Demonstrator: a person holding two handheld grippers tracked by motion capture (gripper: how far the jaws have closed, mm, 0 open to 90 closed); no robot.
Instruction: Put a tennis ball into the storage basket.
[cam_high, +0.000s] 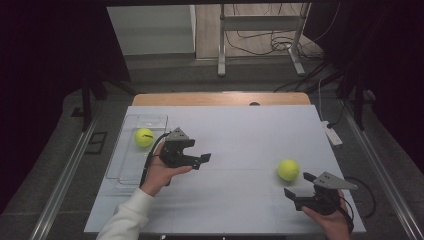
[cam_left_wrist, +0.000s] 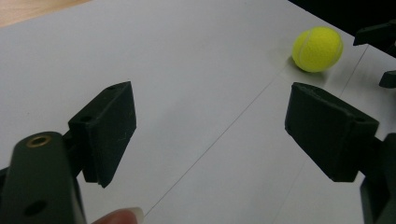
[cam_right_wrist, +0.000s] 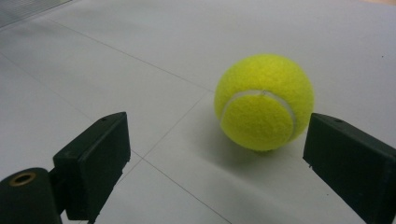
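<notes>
Counter (cam_high: 240, 130): flat white sheet scored with thin seam lines into panels, laid over a wooden top whose pale brown edge shows along the far side, upper centre of the high view

Clear tray (cam_high: 125, 150): transparent rectangular box at the left of the counter, holding one tennis ball in tray (cam_high: 144, 137) in its far half

Loose tennis ball (cam_high: 288, 170): yellow-green with a white seam, resting on the bare white sheet at lower right of the high view, well apart from the tray; the same ball sits at upper right of the left gripper view (cam_left_wrist: 317, 48) and at centre of the right gripper view (cam_right_wrist: 264, 101)

Left tongs (cam_high: 199, 161): held in a hand with a white sleeve, just right of the tray, pointing toward the right of the frame; jaws stand apart with nothing between them but bare sheet

Right tongs (cam_high: 299, 185): held in a hand at the lower right corner, just beside the loose ball; jaws spread wide, the ball lying just ahead of the gap and nearer the right-hand jaw, pads not touching it

Room: dark curtains at both sides, grey floor with metal rails beside the counter, a metal frame stand (cam_high: 260, 35) and loose cables beyond, a white power strip (cam_high: 332, 133) on the floor at right
</notes>
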